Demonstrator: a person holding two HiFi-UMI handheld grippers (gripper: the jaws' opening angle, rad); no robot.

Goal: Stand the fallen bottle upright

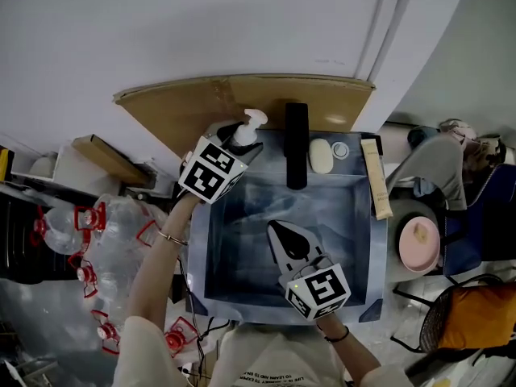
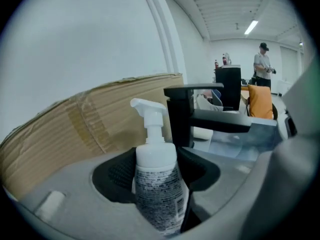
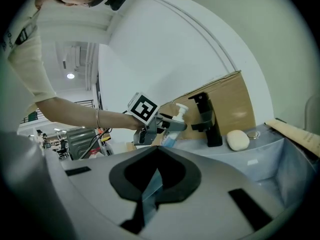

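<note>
The bottle (image 2: 156, 184) is a plastic pump dispenser. It is probably light, with a smooth, slightly yielding wall that could slip or dent under a hard squeeze. Its thin pump neck looks like the weak part, so the labelled body at about mid-height is the sensible place to hold. That is where the left gripper (image 1: 240, 148) has it, with jaws fairly wide and the pads against both sides of the body.

In the head view the bottle sits at the upper left corner of the sink (image 1: 359, 216), just left of the faucet (image 1: 297, 143). That view looks down on the pump top and gives no tilt.

The left gripper view shows the pads on the label at close range, but the base runs off the bottom edge. Whether it rests on the counter cannot be told there.

The right gripper view sees the bottle from the side, leaning a little toward the faucet above the sink rim. It also shows the right gripper (image 3: 157, 176) with jaws together and nothing between them, over the basin.
</note>
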